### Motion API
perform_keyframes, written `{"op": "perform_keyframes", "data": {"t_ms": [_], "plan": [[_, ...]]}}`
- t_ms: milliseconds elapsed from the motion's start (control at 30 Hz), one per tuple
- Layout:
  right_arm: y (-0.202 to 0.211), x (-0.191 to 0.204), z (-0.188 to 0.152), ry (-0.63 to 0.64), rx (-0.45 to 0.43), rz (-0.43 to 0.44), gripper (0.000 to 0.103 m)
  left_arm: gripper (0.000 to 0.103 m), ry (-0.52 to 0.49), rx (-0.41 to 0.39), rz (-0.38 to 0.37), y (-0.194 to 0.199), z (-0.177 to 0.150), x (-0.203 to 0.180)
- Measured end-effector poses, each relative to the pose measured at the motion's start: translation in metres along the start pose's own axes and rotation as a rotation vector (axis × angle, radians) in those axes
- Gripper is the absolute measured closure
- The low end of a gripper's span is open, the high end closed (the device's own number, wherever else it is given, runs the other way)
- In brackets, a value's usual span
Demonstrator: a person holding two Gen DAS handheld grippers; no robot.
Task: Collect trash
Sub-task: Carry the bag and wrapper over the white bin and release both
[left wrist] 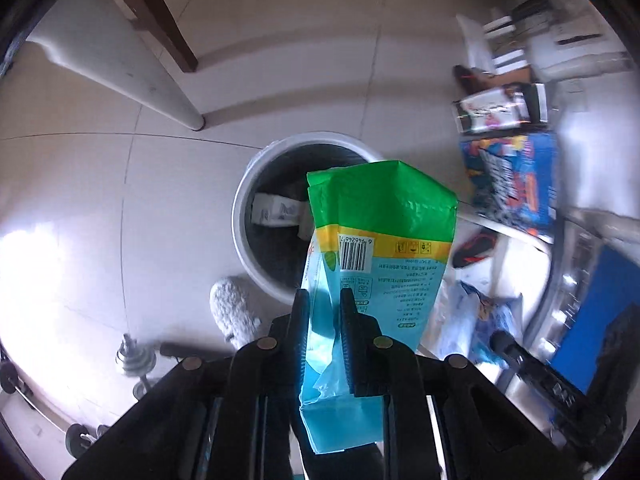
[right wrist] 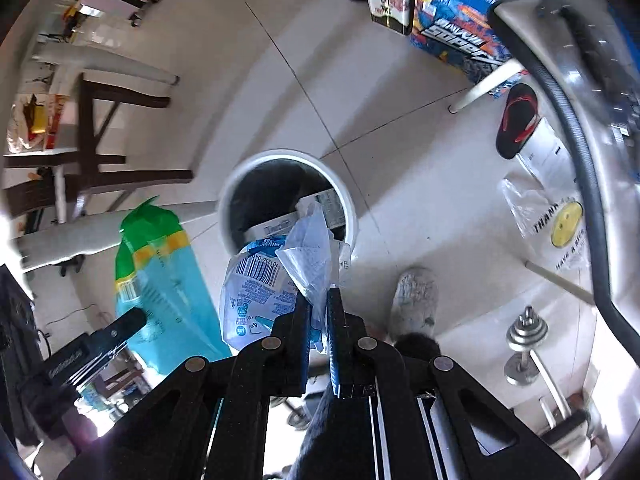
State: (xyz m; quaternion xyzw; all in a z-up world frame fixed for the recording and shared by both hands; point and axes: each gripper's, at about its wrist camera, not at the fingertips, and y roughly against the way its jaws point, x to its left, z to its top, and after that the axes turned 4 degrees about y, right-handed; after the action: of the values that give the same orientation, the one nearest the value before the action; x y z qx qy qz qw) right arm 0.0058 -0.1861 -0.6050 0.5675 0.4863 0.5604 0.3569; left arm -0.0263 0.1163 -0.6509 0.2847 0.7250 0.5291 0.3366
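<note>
Both grippers point steeply down over a white round bin (left wrist: 244,216) standing on the tiled floor (left wrist: 80,184). The left gripper (left wrist: 325,300) has its jaws clamped on a green-and-turquoise bag (left wrist: 380,232) with a barcode, held above the bin's near rim. The right gripper (right wrist: 319,300) has its jaws together on a crumpled clear-and-blue wrapper (right wrist: 276,276), likewise over the bin's edge. White packaging (left wrist: 276,210) already lies inside. A grey slipper (left wrist: 234,312) rests just beside the bin.
</note>
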Motion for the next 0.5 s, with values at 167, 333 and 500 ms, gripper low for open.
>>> {"op": "perform_keyframes", "data": {"t_ms": [167, 333, 500], "plan": [[-0.087, -0.004, 0.026, -0.017, 0.030, 0.019, 0.094, 0.078, -0.012, 0.057, 0.034, -0.063, 0.031, 0.009], [-0.162, 0.005, 0.041, 0.012, 0.115, 0.038, 0.062, 0.021, -0.042, 0.011, 0.103, -0.075, 0.037, 0.024], [-0.177, 0.010, 0.039, 0.068, 0.093, -0.032, 0.003, 0.000, -0.076, -0.031, 0.169, -0.066, 0.024, 0.036]]}}
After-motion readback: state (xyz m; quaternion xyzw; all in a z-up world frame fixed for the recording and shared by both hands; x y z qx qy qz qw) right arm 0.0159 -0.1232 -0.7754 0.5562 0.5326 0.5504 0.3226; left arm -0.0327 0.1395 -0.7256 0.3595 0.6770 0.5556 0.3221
